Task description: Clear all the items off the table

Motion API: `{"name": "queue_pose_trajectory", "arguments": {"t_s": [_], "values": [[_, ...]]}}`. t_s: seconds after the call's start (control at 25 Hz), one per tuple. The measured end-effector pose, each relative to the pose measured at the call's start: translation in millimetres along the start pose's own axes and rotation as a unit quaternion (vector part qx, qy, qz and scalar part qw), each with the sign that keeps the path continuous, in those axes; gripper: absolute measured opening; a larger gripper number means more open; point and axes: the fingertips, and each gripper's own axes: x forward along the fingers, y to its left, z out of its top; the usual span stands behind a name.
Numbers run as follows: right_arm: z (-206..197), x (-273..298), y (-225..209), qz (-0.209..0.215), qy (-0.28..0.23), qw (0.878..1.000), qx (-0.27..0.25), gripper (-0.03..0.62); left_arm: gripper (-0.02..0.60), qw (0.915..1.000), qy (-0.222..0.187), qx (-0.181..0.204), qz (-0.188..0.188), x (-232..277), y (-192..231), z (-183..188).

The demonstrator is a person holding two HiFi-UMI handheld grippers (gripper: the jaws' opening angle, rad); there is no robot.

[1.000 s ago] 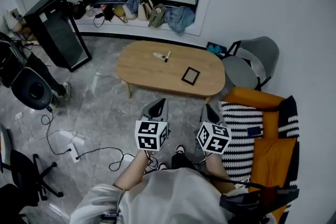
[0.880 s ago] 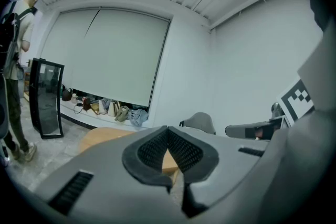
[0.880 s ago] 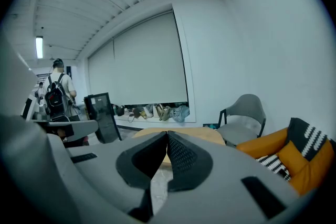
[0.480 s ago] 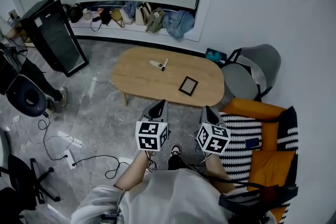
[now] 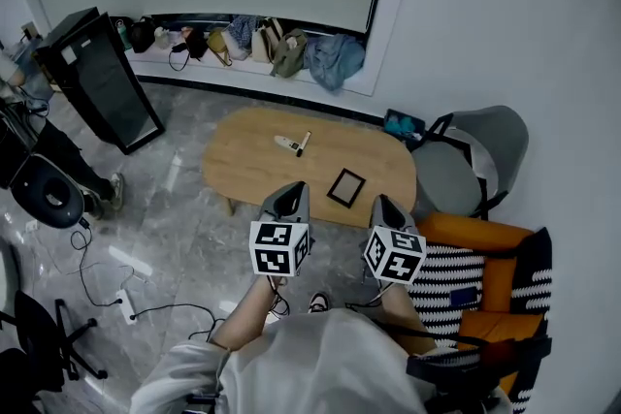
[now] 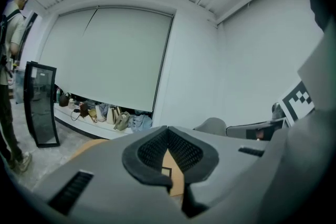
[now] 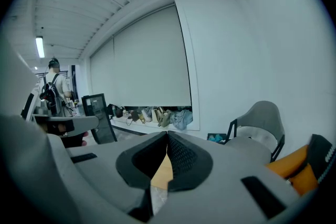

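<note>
Hovering at the table's [image 5: 238,172] 6 o'clock edge, L gripper [image 5: 290,192] and R gripper [image 5: 382,203] are both clenched, empty. On top: frame [image 5: 346,187] at 4 (nearest R), pen [image 5: 304,143] w/ white item [image 5: 285,143], maybe a remote, at 12.

The counter [image 5: 243,165] has drifted way closer in the head view. The left gripper [image 5: 291,192] and right gripper [image 5: 385,203] now overlap its near edge.

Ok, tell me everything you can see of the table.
Low table, long oval top of light wood, one short leg showing at the near left. It stands on the grey floor. On it lie a black frame near the near edge and a small white item beside a dark stick farther back.
</note>
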Motion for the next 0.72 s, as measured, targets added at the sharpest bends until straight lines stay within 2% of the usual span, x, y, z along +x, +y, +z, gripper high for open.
{"name": "queue_pose_trajectory", "arguments": {"t_s": [0.32,0.72], "values": [[12,51,-36,0.016,0.013,1.0,-0.001,0.025,0.009,0.9998,0.013,-0.01,0.015,60,3,1],[27,96,-91,0.013,0.014,0.999,0.036,0.025,0.009,0.9992,0.031,0.014,0.02,116,-12,11]]}}
